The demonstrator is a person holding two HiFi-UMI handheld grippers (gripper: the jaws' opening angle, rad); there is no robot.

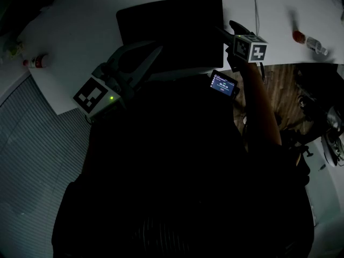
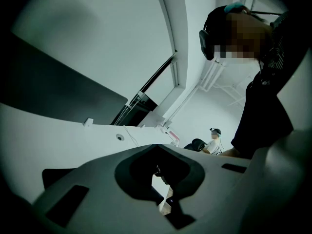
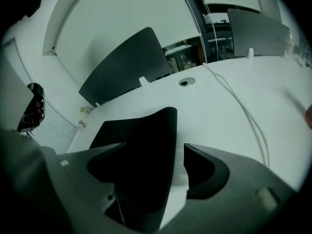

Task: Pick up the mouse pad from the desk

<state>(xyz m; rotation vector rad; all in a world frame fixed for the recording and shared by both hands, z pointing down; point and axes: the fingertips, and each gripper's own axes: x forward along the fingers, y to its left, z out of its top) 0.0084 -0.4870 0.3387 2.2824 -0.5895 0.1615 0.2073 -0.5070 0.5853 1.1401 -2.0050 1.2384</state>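
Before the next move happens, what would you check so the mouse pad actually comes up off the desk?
1. Mouse pad edge between the right gripper jaws: ok, a raised edge stands there.
2. Right jaws closed on it: not ok, a gap shows beside one jaw.
3. Left gripper free: ok, jaws together, nothing between them.
4. White cable clear of the pad: ok, it lies apart to one side.
5. Whole pad off the desk: not ok, its far part lies flat.
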